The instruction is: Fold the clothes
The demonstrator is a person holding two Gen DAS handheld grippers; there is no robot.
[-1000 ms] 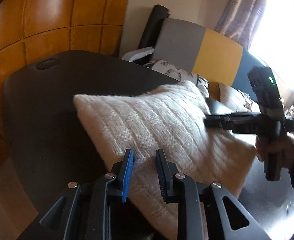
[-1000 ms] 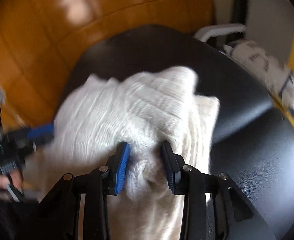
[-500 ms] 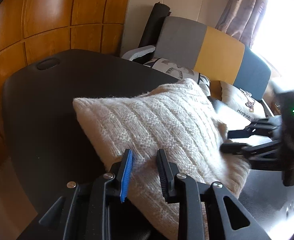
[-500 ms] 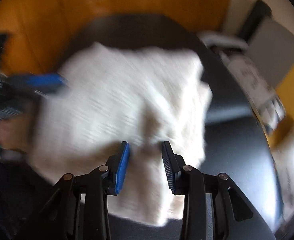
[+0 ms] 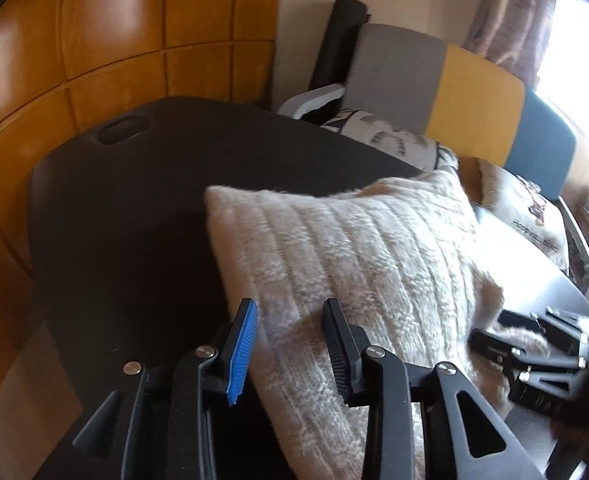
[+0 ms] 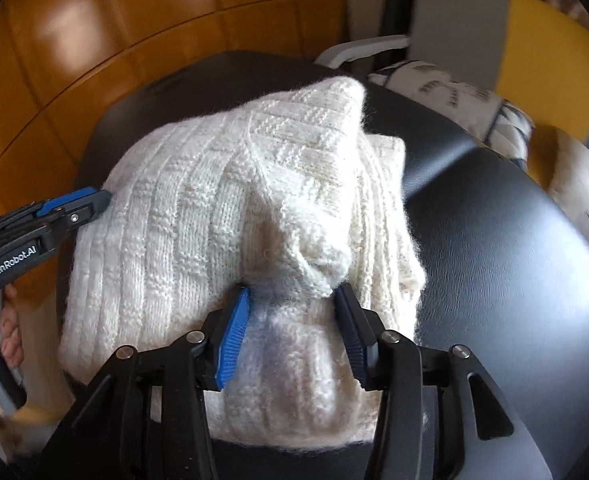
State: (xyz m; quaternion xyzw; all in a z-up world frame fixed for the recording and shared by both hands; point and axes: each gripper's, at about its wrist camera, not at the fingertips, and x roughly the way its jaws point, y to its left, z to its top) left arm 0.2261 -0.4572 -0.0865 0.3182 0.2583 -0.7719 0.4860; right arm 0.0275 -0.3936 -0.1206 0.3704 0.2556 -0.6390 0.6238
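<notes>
A cream knitted sweater (image 6: 230, 208) lies folded into a thick bundle on the black desk (image 6: 494, 240), beside a wood-panelled wall (image 5: 114, 40) and a sofa (image 5: 478, 92) of grey, yellow and blue panels. The right tool (image 6: 290, 320) straddles a raised pucker of knit at the bundle's near edge, its jaws opening, and the wool sits between the pads without being plainly squeezed. The left tool (image 5: 290, 344) stands at the opposite edge, its jaws likewise opening, with the sweater's edge between them and daylight showing beside the blue pad.

The step in hand appears to be the release after a fold: both tools letting go of the cloth. The next move likely calls for drawing each tool clear without dragging the fuzzy knit, then pressing or squaring the bundle, whose top layer sits humped and skewed.

The left tool's arm reads "GenRobot.AI" in the right wrist view. A cushion (image 5: 534, 220) on the sofa bears script too blurred to read.
</notes>
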